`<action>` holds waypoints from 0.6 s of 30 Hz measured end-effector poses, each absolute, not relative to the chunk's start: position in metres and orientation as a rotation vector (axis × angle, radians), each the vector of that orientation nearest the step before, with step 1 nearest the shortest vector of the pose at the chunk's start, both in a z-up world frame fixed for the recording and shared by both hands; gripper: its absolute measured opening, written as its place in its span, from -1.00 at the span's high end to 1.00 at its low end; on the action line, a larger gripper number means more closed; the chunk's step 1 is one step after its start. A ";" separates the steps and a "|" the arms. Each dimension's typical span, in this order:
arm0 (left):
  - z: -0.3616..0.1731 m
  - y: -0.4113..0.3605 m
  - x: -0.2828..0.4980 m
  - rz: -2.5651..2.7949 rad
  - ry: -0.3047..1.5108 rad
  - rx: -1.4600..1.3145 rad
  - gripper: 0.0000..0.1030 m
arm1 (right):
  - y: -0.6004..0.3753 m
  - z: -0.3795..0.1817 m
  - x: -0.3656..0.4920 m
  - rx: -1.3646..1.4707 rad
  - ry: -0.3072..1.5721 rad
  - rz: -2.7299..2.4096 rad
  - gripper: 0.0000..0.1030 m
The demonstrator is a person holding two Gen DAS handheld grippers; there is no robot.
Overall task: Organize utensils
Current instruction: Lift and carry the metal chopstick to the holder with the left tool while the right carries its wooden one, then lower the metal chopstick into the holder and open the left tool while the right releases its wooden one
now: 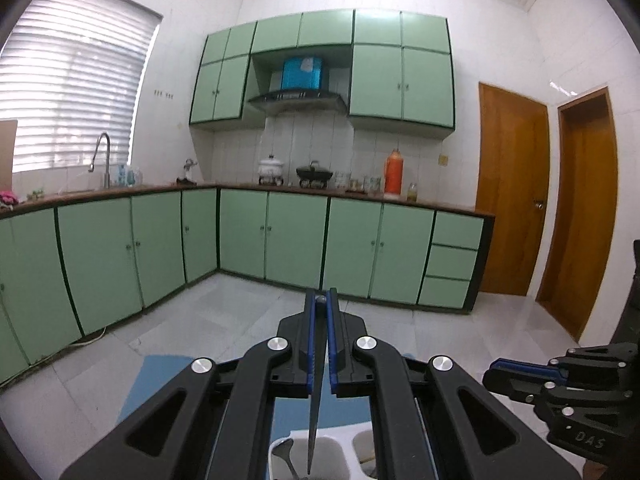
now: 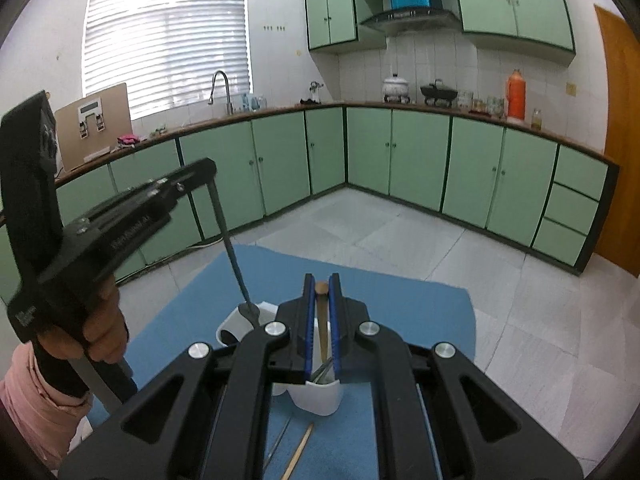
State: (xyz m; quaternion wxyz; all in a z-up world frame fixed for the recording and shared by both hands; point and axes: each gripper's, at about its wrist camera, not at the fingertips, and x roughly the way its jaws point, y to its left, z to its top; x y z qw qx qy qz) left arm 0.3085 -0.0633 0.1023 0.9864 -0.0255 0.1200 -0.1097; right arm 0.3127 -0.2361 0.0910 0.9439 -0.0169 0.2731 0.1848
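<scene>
My left gripper point(image 1: 321, 300) is shut on a metal utensil point(image 1: 314, 408) that hangs point-down into a white divided holder point(image 1: 316, 438); a spoon point(image 1: 285, 454) stands in the same compartment. In the right wrist view the left gripper point(image 2: 210, 166) holds that utensil point(image 2: 232, 256) with its tip in the holder's left compartment point(image 2: 236, 320). My right gripper point(image 2: 321, 280) is shut on a wooden chopstick point(image 2: 322, 320) hanging down into the holder's right compartment point(image 2: 320, 396). The right gripper also shows in the left wrist view point(image 1: 490, 374).
The holder sits on a blue mat point(image 2: 400, 312) on a table. One wooden chopstick point(image 2: 298, 452) and a thin metal rod point(image 2: 280, 438) lie on the mat near me. Green kitchen cabinets point(image 2: 420, 152) and tiled floor point(image 2: 520, 300) lie beyond.
</scene>
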 end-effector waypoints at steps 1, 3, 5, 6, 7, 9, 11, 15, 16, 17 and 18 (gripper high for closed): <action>0.098 -0.063 0.311 -0.219 0.247 -0.051 0.90 | -0.235 0.087 0.315 -0.033 0.564 0.380 0.88; 0.088 -0.063 0.316 -0.214 0.264 -0.051 0.90 | -0.233 0.080 0.320 -0.029 0.575 0.384 0.88; 0.081 -0.063 0.318 -0.209 0.274 -0.050 0.90 | -0.230 0.074 0.325 -0.026 0.590 0.387 0.88; 0.078 -0.062 0.319 -0.210 0.284 -0.049 0.90 | -0.229 0.072 0.326 -0.024 0.588 0.388 0.88; 0.074 -0.062 0.319 -0.210 0.291 -0.048 0.90 | -0.229 0.071 0.326 -0.024 0.579 0.387 0.88; 0.069 -0.061 0.318 -0.205 0.298 -0.041 0.90 | -0.229 0.071 0.325 -0.018 0.576 0.390 0.88; 0.065 -0.058 0.318 -0.204 0.308 -0.046 0.89 | -0.230 0.070 0.322 -0.022 0.570 0.378 0.87; 0.061 -0.050 0.313 -0.203 0.317 -0.064 0.89 | -0.237 0.065 0.317 -0.004 0.570 0.357 0.84; 0.061 -0.048 0.312 -0.200 0.320 -0.065 0.89 | -0.239 0.063 0.316 0.000 0.572 0.353 0.81; 0.061 -0.047 0.311 -0.198 0.318 -0.067 0.89 | -0.241 0.062 0.315 0.002 0.572 0.347 0.81; 0.061 -0.044 0.309 -0.193 0.312 -0.070 0.83 | -0.244 0.059 0.313 0.003 0.571 0.337 0.81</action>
